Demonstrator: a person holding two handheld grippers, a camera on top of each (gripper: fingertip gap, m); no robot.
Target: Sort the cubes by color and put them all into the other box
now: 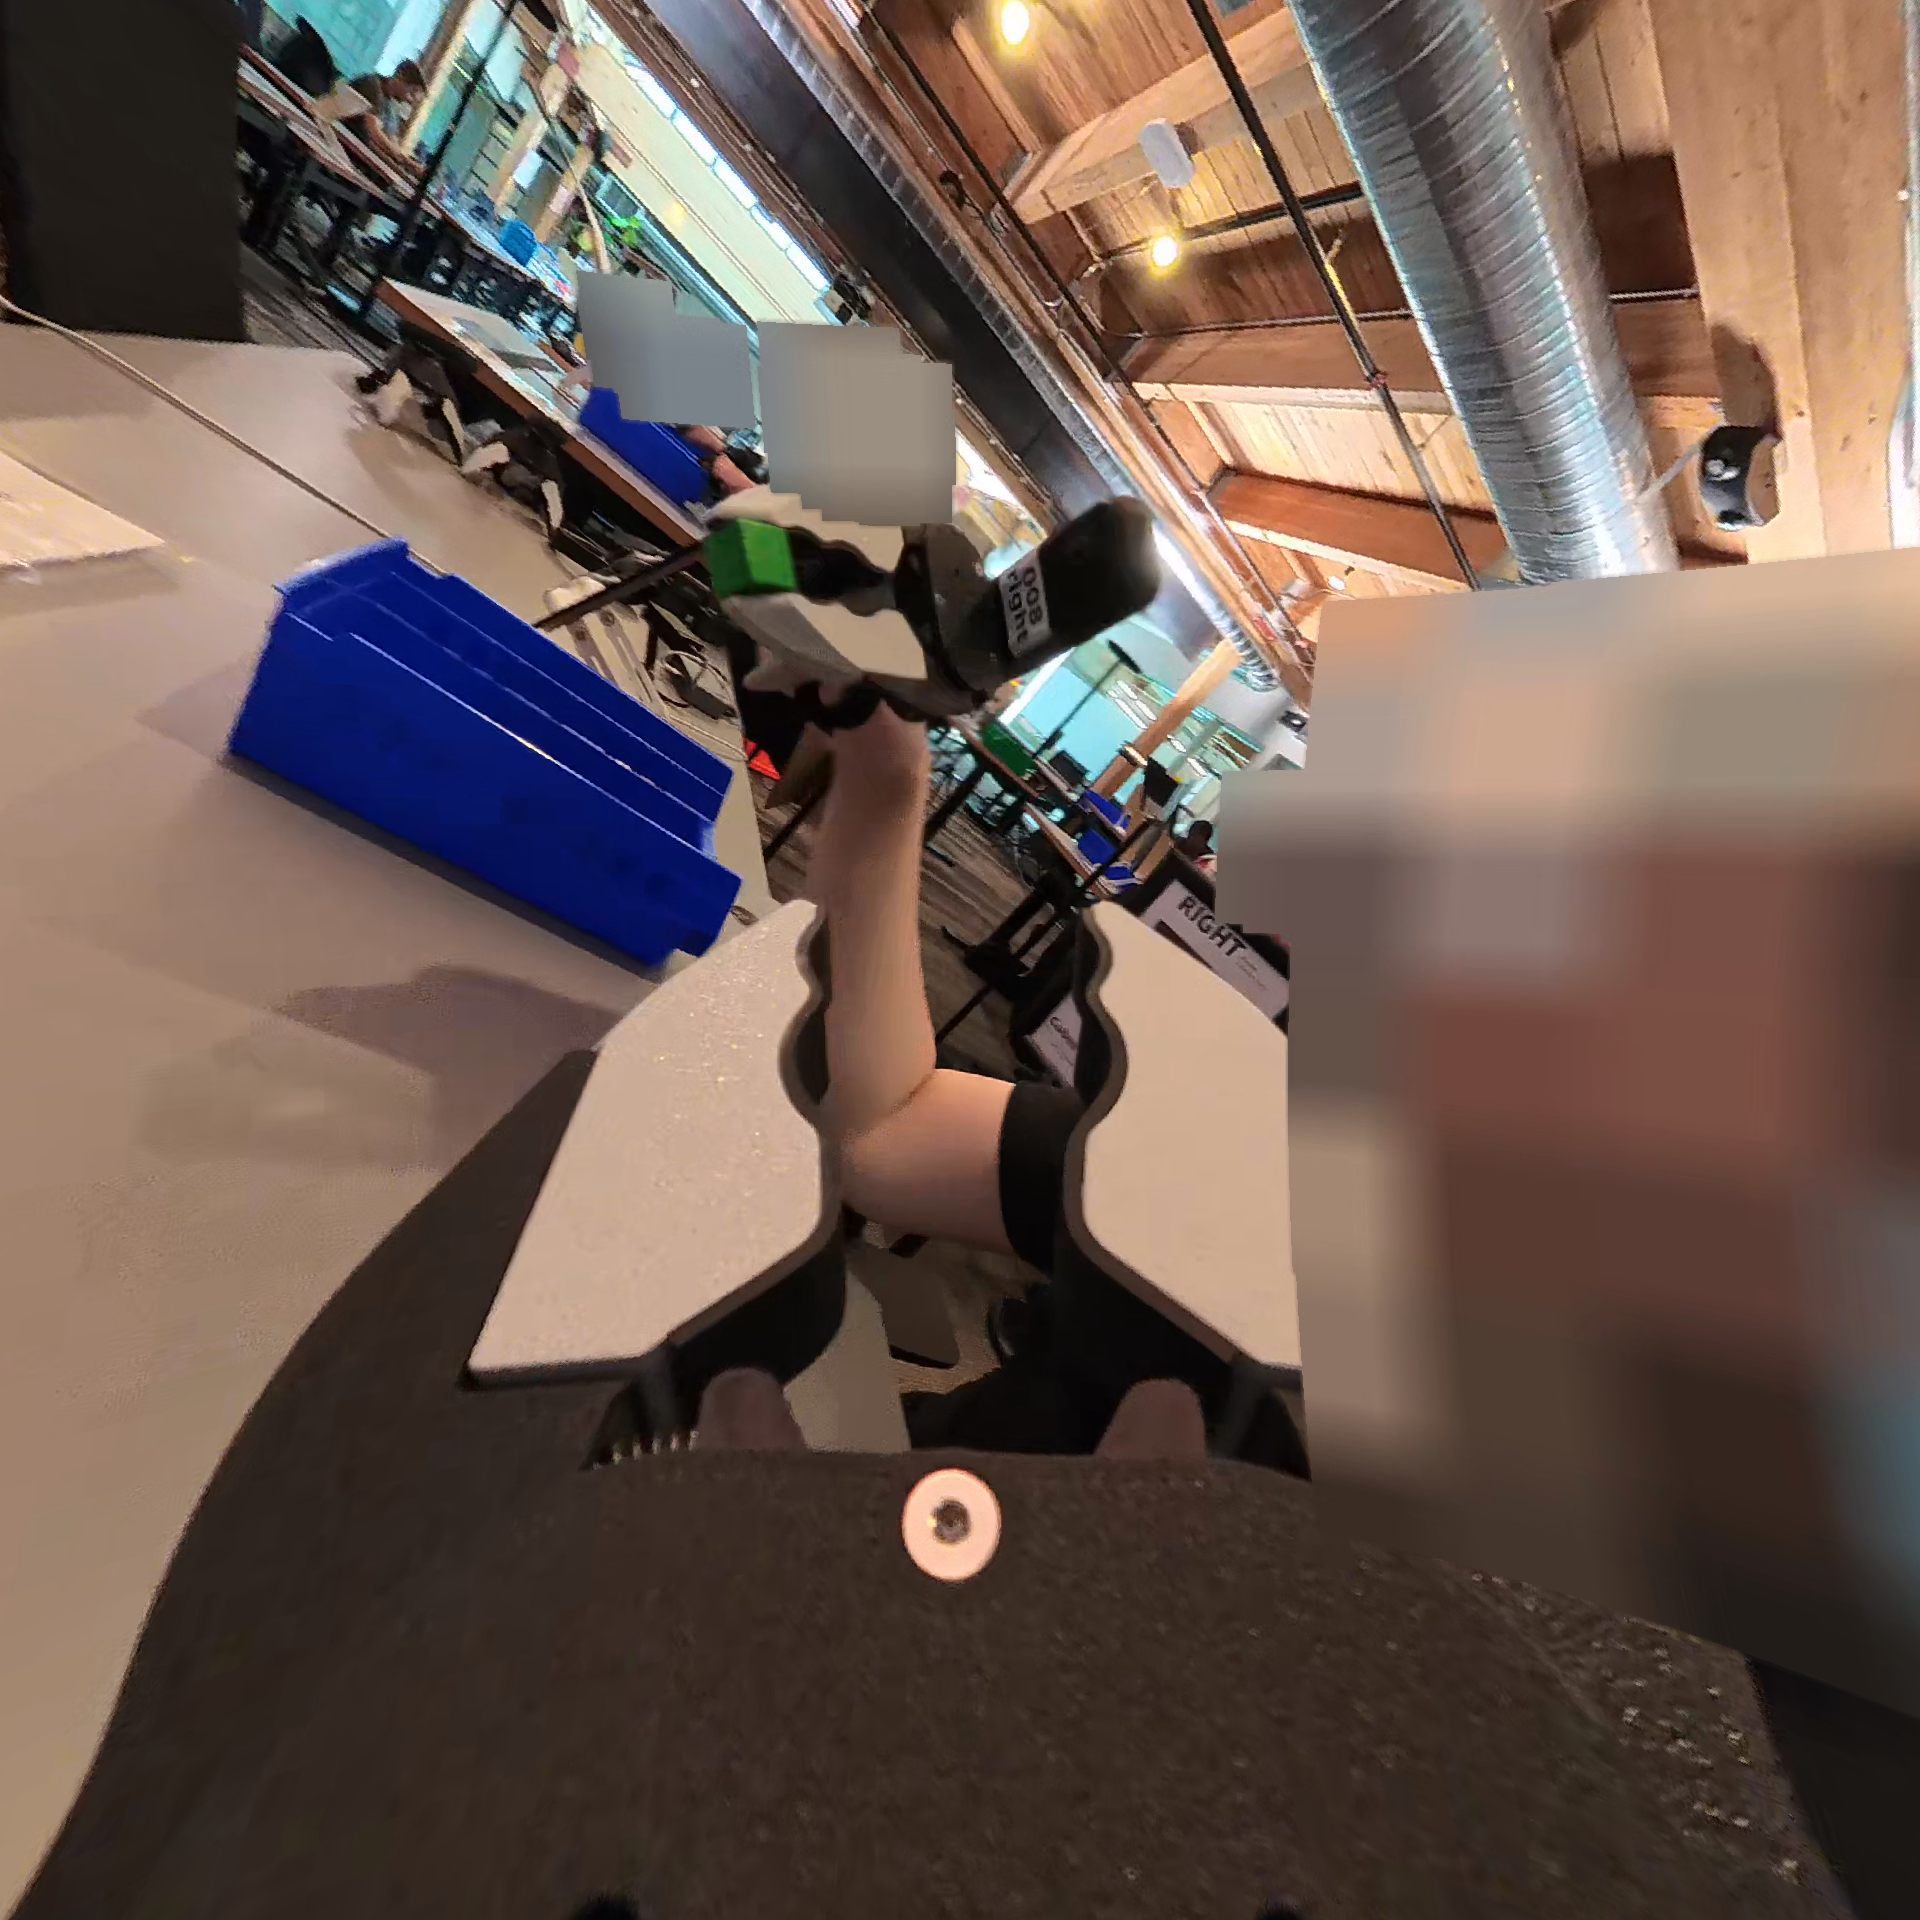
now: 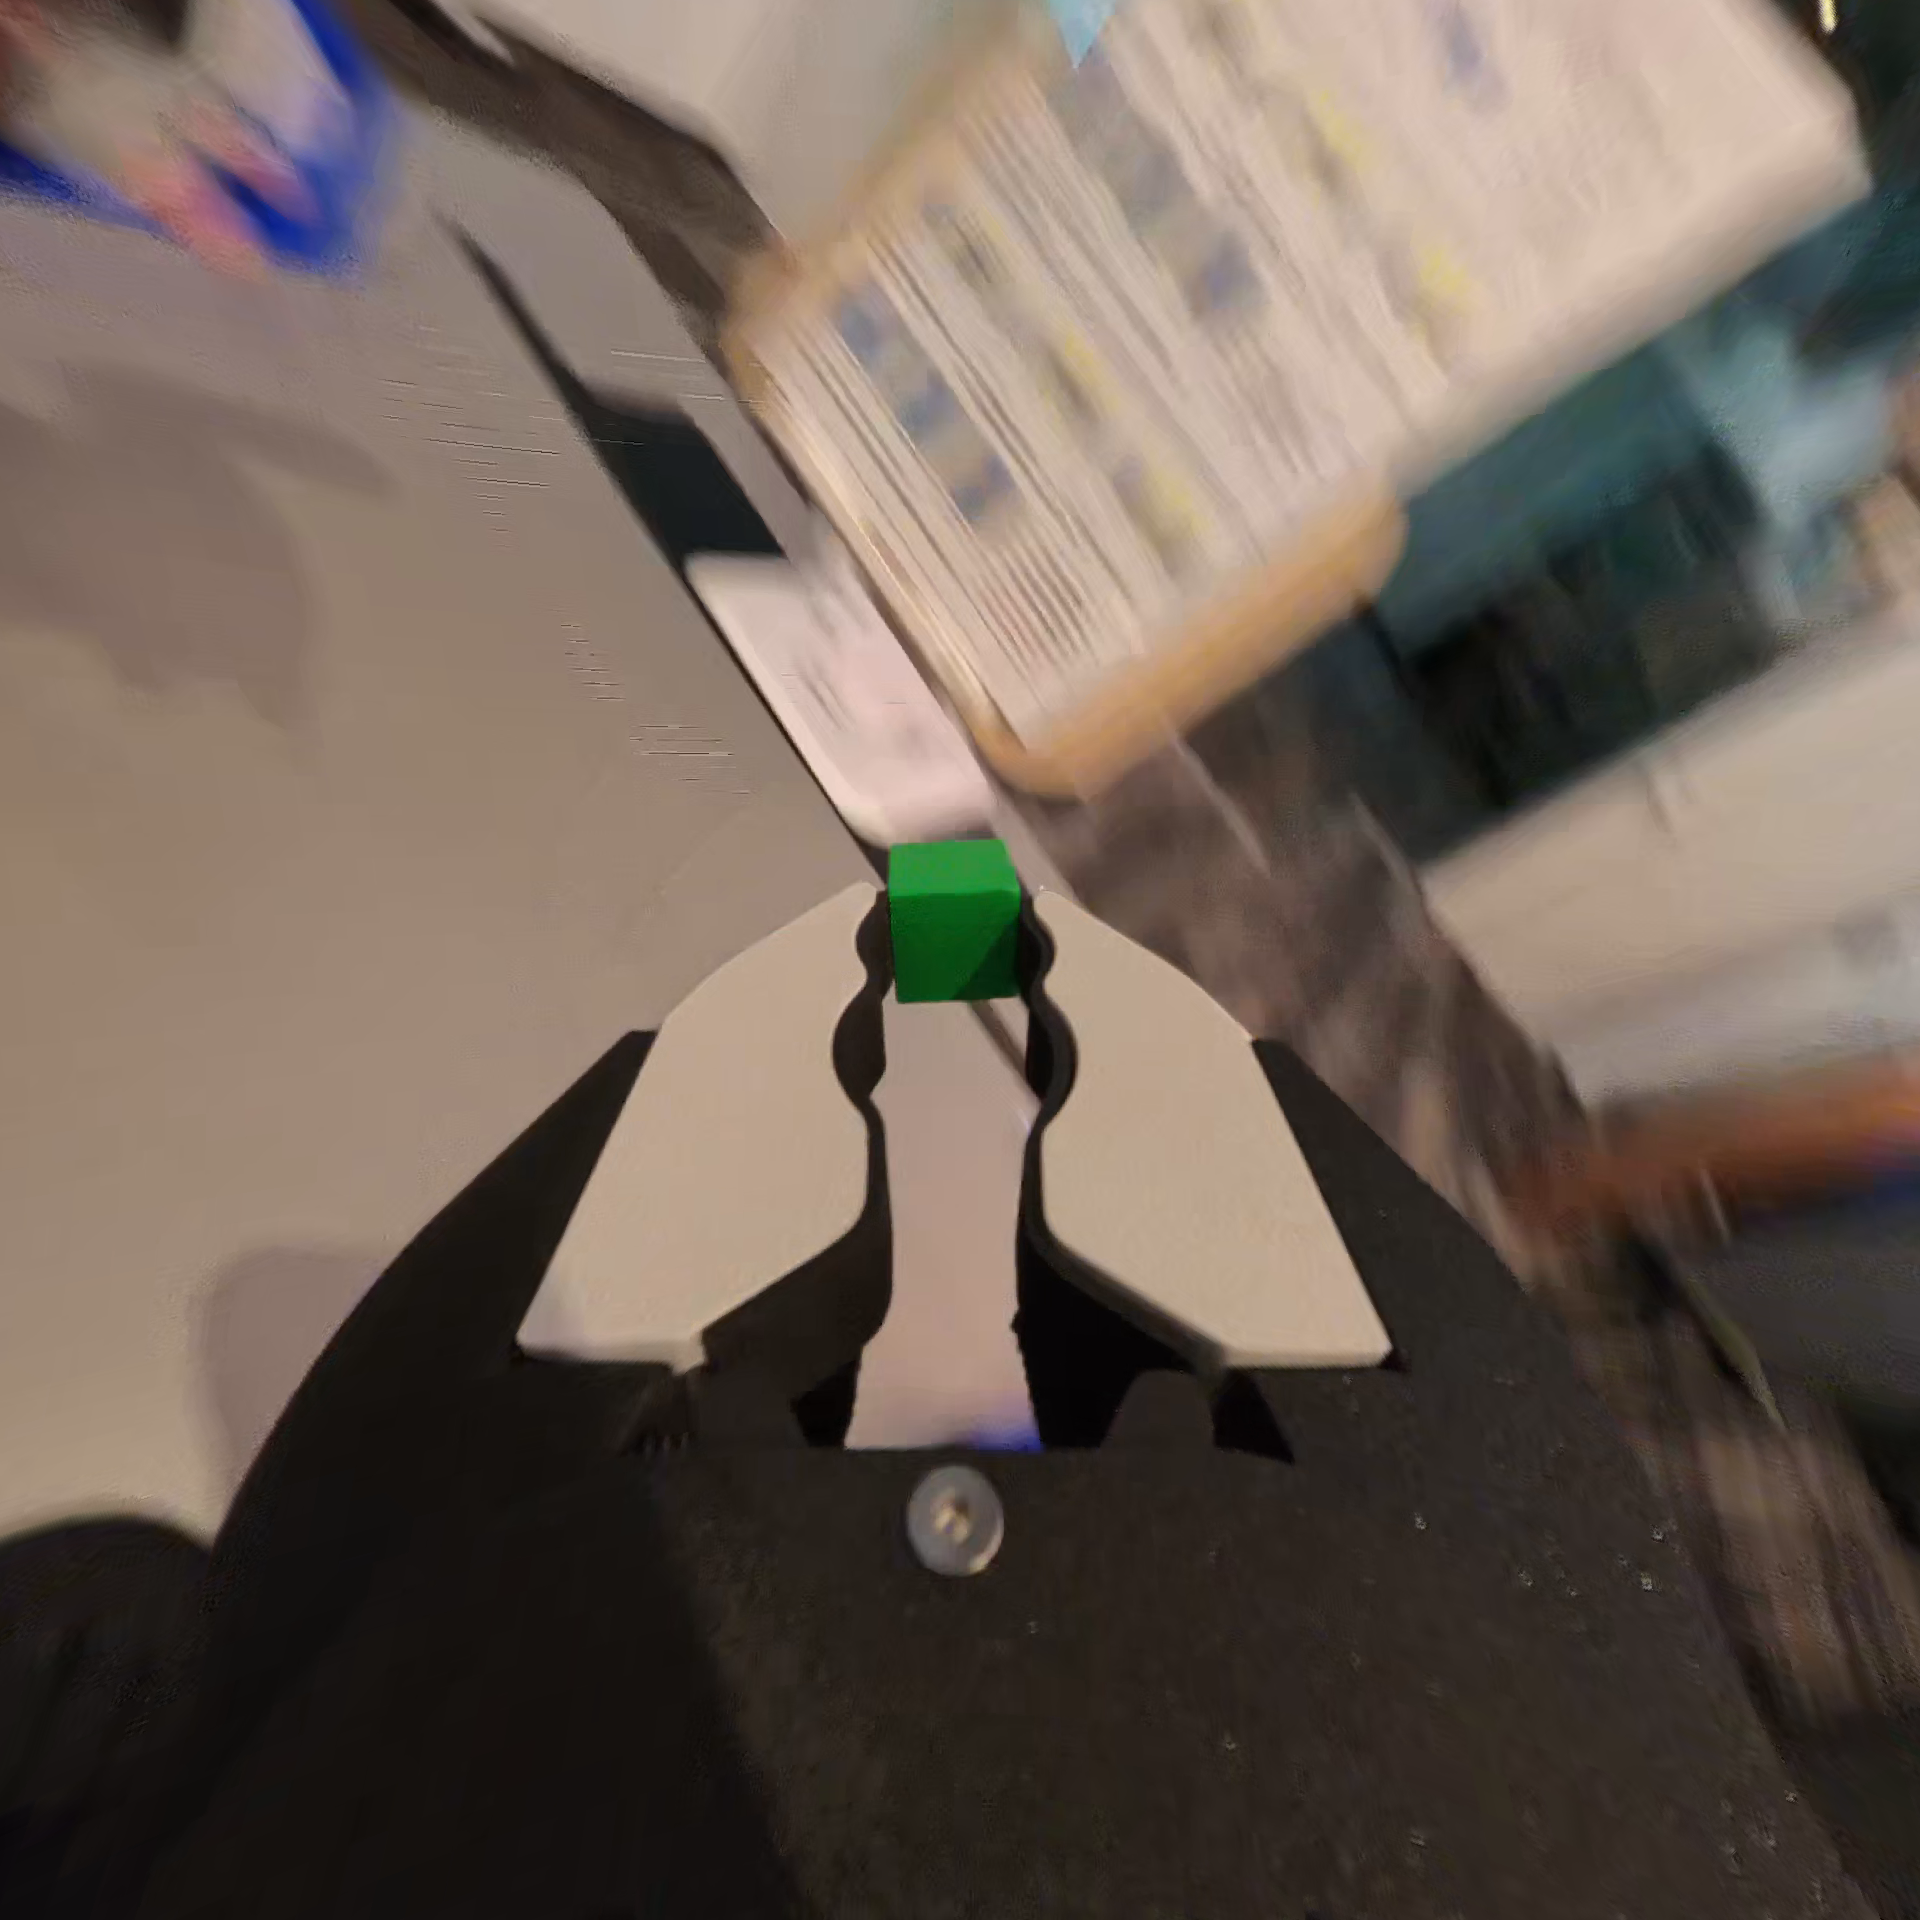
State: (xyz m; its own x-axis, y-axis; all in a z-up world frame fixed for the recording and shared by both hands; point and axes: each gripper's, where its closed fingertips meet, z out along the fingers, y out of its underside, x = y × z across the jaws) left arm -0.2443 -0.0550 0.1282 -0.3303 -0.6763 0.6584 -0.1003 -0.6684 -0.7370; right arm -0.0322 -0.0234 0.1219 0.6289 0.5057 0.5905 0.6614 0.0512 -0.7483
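Observation:
My right gripper (image 2: 953,914) is shut on a green cube (image 2: 951,923), held at its fingertips in the air above the grey table's edge. The same gripper (image 1: 750,561) with the green cube (image 1: 753,554) shows in the left wrist view, raised high past the table's far side, above and right of a blue box (image 1: 468,748). My left gripper (image 1: 951,925) is open and empty, tilted upward over the grey table (image 1: 208,987). The blue box's inside is hidden from here. The right wrist view is strongly blurred by motion.
A blurred blue box with pinkish contents (image 2: 208,177) lies at the top left of the right wrist view. A white sheet (image 1: 62,520) lies on the table at the left. A person's forearm (image 1: 883,987) reaches up between my left fingers. More tables stand behind.

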